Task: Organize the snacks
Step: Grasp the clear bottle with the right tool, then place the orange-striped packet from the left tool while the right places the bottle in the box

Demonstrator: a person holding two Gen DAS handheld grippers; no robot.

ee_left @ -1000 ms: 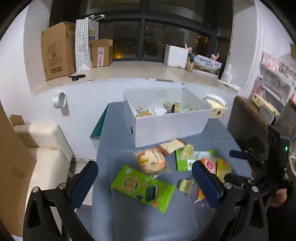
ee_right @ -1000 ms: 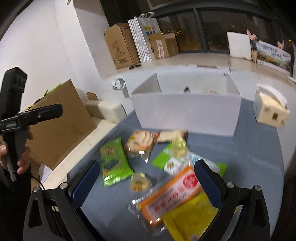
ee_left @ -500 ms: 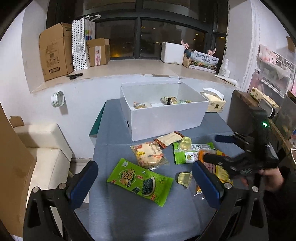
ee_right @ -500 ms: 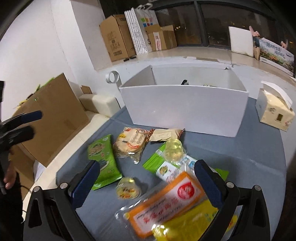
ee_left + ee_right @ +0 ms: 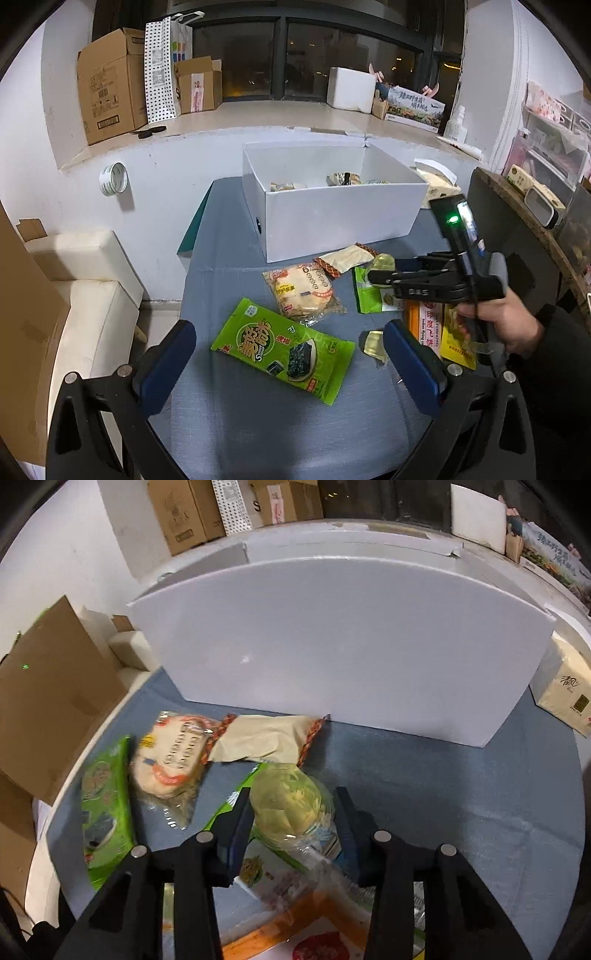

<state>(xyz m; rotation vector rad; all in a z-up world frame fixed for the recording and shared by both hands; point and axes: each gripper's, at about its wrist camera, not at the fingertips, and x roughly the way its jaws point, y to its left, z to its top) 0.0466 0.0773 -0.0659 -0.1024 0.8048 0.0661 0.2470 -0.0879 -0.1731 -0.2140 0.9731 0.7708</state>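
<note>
A clear jelly cup [image 5: 291,805] sits on a green packet [image 5: 365,299] and is between the fingers of my right gripper [image 5: 291,808]. Its jaws are closing, and the pads touch the cup's sides. In the left wrist view a hand holds that right gripper [image 5: 373,275] low beside the cup [image 5: 384,264]. My left gripper [image 5: 288,343] hangs open and empty over the green seaweed pack [image 5: 284,350]. A round cracker pack [image 5: 303,291] and a beige packet [image 5: 345,258] lie before the white box [image 5: 332,225], which holds several snacks.
A second jelly cup [image 5: 373,343] and orange and yellow packs [image 5: 424,325] lie at the right of the blue-grey table [image 5: 258,424]. A tissue box [image 5: 565,690] stands right of the white box. A cream sofa [image 5: 85,295] and cardboard are to the left.
My right gripper dropped forward over the snack pile, and its jaws came in from wide open around the jelly cup. The left gripper sank slightly and stayed open.
</note>
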